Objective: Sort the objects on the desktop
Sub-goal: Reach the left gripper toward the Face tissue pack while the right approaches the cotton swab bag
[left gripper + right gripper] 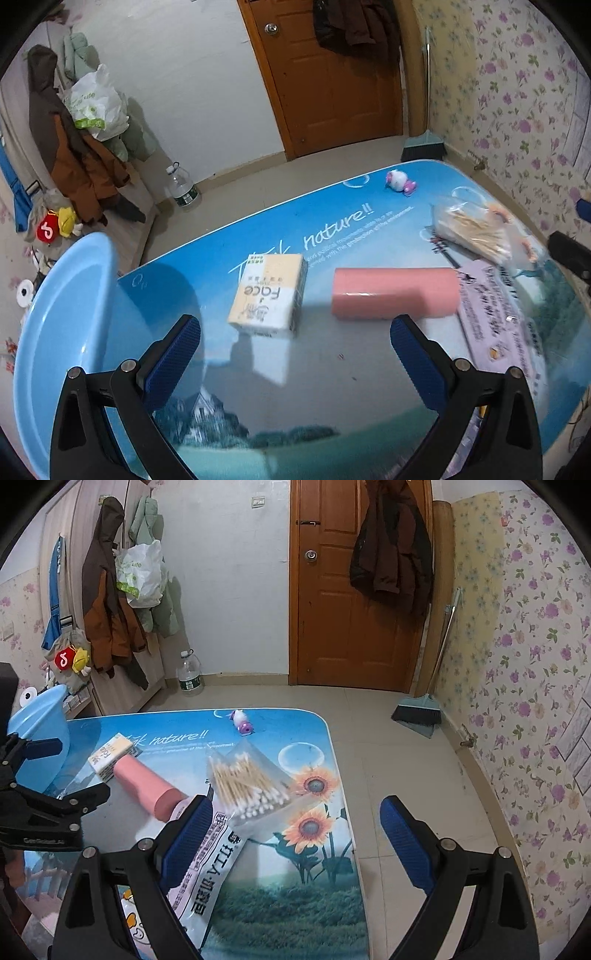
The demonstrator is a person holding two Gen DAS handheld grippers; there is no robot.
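My left gripper [295, 343] hangs open over the table, nothing between its blue pads [177, 358]. Just beyond it lie a tissue pack [269, 293] and a pink cylinder [393, 293] on its side. A light blue basin [62, 332] stands to the left. My right gripper [295, 823] is open and empty above the table's right edge. Its left pad [188, 834] is over a lilac printed packet [210, 871], near a clear bag of cotton swabs [251, 782]. A small pink and white toy [242, 722] sits at the far edge. The left gripper [85, 767] shows at the left.
The table [325, 904] has a glossy blue sky and sunflower print, with its right edge over tiled floor. Beyond it are a wooden door [343, 627], a broom [417, 712], a water bottle [190, 675] and coats hung on the left wall.
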